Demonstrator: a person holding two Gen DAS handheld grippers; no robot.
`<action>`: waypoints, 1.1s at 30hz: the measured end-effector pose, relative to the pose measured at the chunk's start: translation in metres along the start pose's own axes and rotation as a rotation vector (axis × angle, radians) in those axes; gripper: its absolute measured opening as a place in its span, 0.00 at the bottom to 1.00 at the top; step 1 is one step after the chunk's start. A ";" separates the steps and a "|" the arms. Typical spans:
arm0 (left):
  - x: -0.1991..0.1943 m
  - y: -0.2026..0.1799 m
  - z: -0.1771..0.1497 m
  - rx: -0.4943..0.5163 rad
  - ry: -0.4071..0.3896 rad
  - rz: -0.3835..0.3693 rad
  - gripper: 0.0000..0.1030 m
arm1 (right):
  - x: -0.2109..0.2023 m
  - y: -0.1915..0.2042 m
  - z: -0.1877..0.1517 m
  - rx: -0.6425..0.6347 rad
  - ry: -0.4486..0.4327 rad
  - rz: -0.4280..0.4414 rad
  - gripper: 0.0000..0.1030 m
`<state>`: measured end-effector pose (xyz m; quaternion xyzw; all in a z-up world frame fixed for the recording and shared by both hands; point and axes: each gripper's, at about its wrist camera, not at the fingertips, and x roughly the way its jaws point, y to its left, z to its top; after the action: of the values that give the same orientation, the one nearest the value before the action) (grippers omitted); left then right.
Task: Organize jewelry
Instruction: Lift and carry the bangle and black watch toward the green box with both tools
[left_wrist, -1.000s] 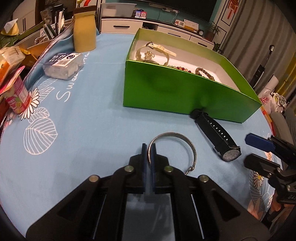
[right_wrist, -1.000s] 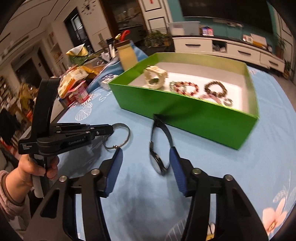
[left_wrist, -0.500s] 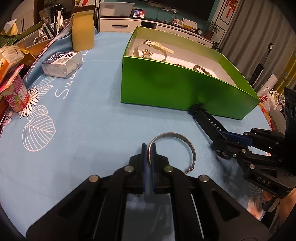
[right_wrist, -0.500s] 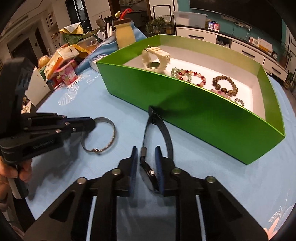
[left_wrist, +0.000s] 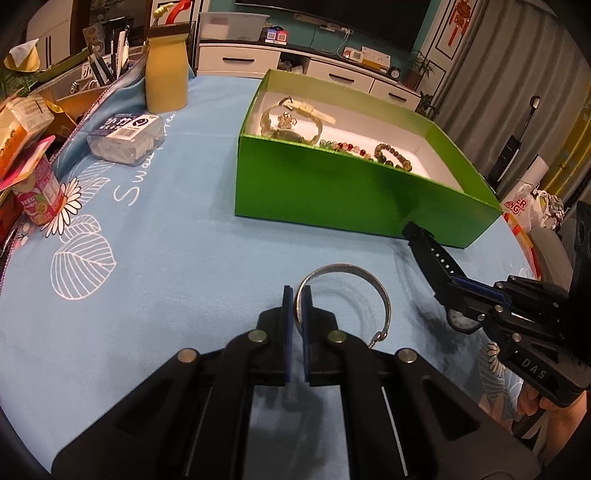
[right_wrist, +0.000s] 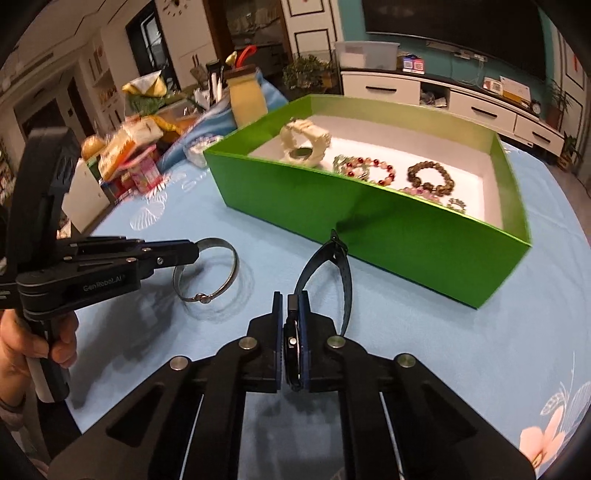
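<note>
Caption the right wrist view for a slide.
Right tongs grip a black watch beside the green box; left tongs hold a silver bangle.

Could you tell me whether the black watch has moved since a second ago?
Yes: the watch is now clamped in the right gripper, its strap rising off the table beside the green box.

We see our matte black plastic left claw (left_wrist: 296, 306), blue-padded fingers (left_wrist: 287, 314), silver screws, "GenRobot.AI" lettering.
</note>
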<state>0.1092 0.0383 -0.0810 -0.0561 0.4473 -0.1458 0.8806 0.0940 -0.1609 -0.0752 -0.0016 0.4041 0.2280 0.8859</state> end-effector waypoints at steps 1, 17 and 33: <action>-0.002 0.000 0.000 -0.002 -0.003 0.000 0.04 | -0.004 -0.001 -0.001 0.011 -0.010 0.003 0.07; -0.039 -0.014 0.007 0.006 -0.065 -0.013 0.04 | -0.062 -0.009 -0.002 0.091 -0.129 0.041 0.07; -0.062 -0.024 0.015 0.018 -0.105 -0.011 0.04 | -0.086 -0.014 -0.003 0.116 -0.185 0.037 0.08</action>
<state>0.0820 0.0340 -0.0188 -0.0583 0.3988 -0.1513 0.9026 0.0485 -0.2083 -0.0177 0.0782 0.3332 0.2195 0.9136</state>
